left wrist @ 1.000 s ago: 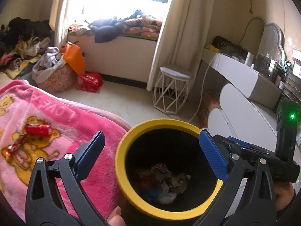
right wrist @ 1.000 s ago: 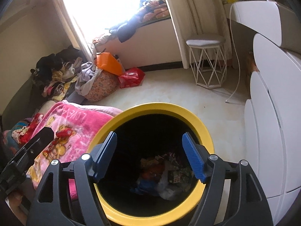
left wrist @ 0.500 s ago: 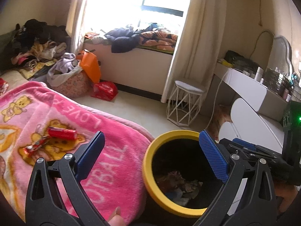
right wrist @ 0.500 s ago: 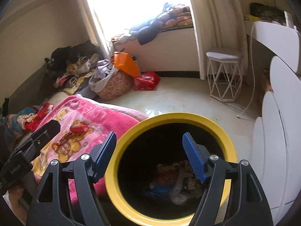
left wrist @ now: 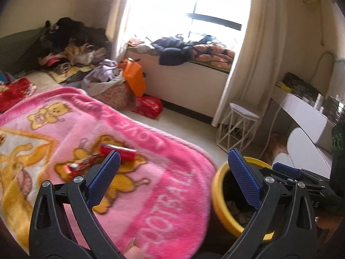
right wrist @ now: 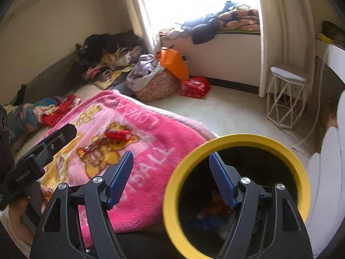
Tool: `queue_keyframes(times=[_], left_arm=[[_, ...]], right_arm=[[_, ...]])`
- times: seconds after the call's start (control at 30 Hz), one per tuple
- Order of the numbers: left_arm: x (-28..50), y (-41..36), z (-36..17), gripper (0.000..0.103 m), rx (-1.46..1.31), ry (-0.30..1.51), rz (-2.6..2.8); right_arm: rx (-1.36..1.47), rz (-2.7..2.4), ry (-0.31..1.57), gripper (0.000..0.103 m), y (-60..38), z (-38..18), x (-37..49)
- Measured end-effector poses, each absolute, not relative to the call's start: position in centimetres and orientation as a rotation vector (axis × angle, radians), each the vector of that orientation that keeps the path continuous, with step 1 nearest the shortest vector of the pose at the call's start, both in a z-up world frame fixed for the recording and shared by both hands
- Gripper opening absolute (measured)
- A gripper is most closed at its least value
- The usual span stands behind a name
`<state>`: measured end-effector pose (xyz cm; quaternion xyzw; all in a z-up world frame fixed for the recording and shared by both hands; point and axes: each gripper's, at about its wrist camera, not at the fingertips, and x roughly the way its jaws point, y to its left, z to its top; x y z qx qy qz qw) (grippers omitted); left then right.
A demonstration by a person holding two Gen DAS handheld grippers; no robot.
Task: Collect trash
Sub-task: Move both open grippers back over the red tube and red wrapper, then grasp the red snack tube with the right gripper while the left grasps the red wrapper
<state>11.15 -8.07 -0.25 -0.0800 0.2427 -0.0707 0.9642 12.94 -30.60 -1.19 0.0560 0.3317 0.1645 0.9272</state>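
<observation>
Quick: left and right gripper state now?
Left hand-held gripper: open, holding nothing.
Right hand-held gripper: open, holding nothing.

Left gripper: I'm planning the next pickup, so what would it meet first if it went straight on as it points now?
Probably the pink teddy-bear blanket, just right of the red wrappers. The left gripper is open and empty; depth is unclear.
</observation>
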Motion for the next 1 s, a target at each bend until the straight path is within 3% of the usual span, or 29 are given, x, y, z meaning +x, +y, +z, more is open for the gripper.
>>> queue_keyframes(times=[0.47,1.0], left_arm=[[11.1,0.6,-1.6,0.092,-0.236,0.515,0.022],[16.6,8.0,-7.3,0.091,-0.240,0.722,0.036]], right_arm=[[-0.021,0.495,0.711,0.070,-21.5,-1.6,16.2],[-0.227,0.655,0.794,0.070,-12.1,-5.5,23.7]])
